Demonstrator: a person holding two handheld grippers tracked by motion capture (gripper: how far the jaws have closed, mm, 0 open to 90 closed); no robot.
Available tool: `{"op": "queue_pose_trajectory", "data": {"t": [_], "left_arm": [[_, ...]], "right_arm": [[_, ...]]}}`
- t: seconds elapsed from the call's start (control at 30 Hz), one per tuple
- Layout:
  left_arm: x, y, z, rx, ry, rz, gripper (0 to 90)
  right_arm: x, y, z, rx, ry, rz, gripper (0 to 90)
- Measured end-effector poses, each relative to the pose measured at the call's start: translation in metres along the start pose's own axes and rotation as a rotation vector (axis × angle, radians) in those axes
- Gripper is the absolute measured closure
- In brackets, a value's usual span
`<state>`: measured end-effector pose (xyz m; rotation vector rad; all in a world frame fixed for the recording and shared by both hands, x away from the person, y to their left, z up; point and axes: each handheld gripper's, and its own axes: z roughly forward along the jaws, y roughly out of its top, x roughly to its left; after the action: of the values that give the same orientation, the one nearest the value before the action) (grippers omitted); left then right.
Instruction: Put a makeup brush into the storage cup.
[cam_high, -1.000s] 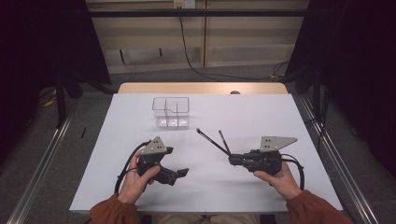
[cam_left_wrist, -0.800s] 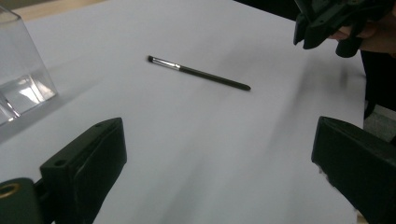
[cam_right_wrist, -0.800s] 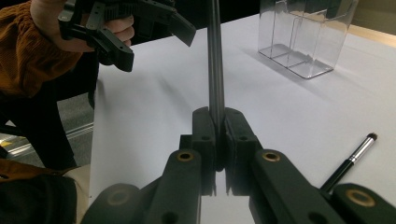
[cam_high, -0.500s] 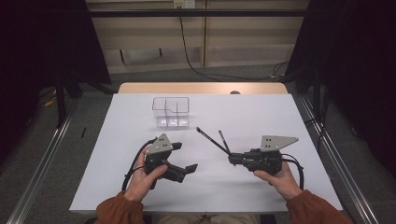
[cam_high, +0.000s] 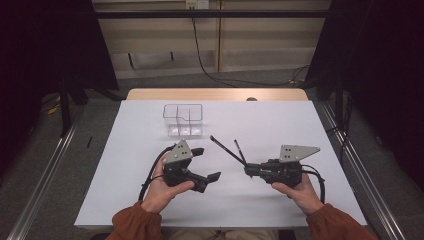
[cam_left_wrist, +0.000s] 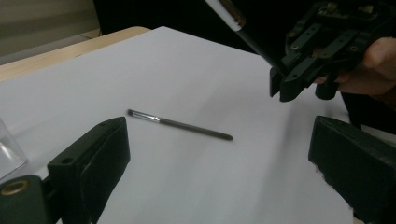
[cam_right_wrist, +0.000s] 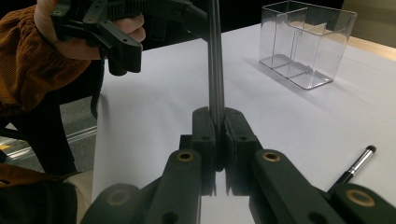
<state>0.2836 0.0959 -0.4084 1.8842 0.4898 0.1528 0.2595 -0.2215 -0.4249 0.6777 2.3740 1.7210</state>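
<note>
brush handle sits clenched between right gripper fingers; left gripper fingers spread, empty.

Colours as I see them: both grippers black, left gripper and right gripper, each with grey plate on top. Brush held in right has black handle, white band, brown ferrule. Second brush on table: dark grey handle, silver ferrule, dark tip. Organizer box clear. Table cover plain white, wood edge tan. My sleeves rust-brown corduroy.
</note>
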Motion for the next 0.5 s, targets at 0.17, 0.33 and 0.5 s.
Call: {"op": "queue_pose_trajectory", "data": {"t": [0.17, 0.33, 0.5], "left_arm": [[-0.001, 0.006, 0.005, -0.016, -0.016, 0.004, 6.6], [-0.004, 0.009, 0.012, -0.021, -0.033, -0.011, 7.5], [-0.006, 0.014, 0.016, -0.025, -0.033, -0.015, 8.9]], "right_arm": [[0.001, 0.0, 0.001, 0.002, 0.007, -0.007, 84.5], [0.001, 0.0, 0.002, 0.003, 0.008, -0.009, 84.4], [0.002, 0.0, 0.002, 0.003, 0.011, -0.011, 84.4]]}}
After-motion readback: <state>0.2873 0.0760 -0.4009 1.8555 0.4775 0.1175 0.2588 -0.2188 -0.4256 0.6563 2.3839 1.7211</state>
